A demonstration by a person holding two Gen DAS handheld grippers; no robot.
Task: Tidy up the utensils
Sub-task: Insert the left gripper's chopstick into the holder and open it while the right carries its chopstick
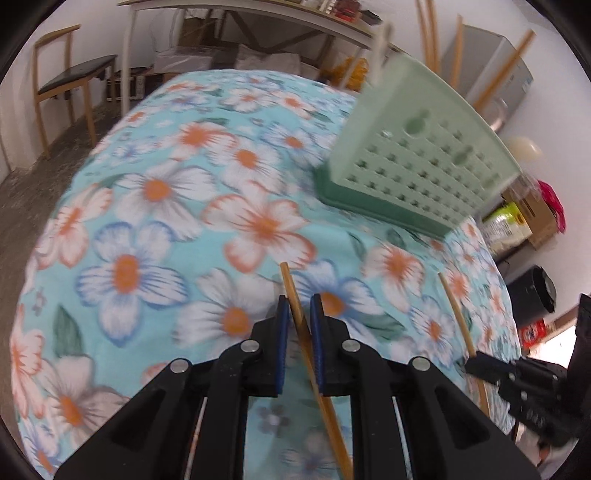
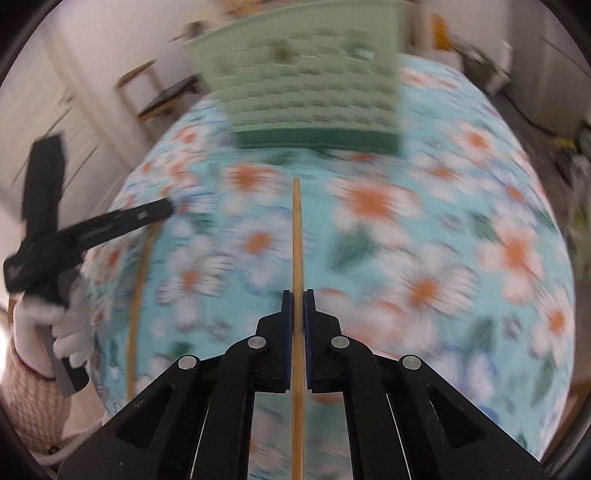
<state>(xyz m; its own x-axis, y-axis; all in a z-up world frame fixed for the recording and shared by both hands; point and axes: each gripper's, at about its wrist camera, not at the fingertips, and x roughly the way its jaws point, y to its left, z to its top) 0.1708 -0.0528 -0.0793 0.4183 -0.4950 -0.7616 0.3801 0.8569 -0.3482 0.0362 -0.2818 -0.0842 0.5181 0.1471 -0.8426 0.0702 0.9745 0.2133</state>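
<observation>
My left gripper [image 1: 300, 301] is shut on a wooden chopstick [image 1: 291, 291] that runs slantwise between its blue pads, above the flowered tablecloth. My right gripper [image 2: 298, 295] is shut on a second wooden chopstick [image 2: 296, 229] that points straight ahead at the green perforated utensil holder [image 2: 306, 74]. The holder also shows in the left wrist view [image 1: 424, 155], at the far right of the table, with several chopsticks [image 1: 428, 33] standing in it. The right gripper [image 1: 476, 363] and its chopstick [image 1: 458, 314] show at the right in the left wrist view. The left gripper [image 2: 168, 210] shows at the left in the right wrist view.
The table wears a turquoise cloth with white and orange flowers [image 1: 184, 192]. A wooden chair [image 1: 70, 77] stands beyond the table's far left. A white table with clutter [image 1: 258, 14] is behind. Boxes and a black bin [image 1: 535, 291] stand at the right.
</observation>
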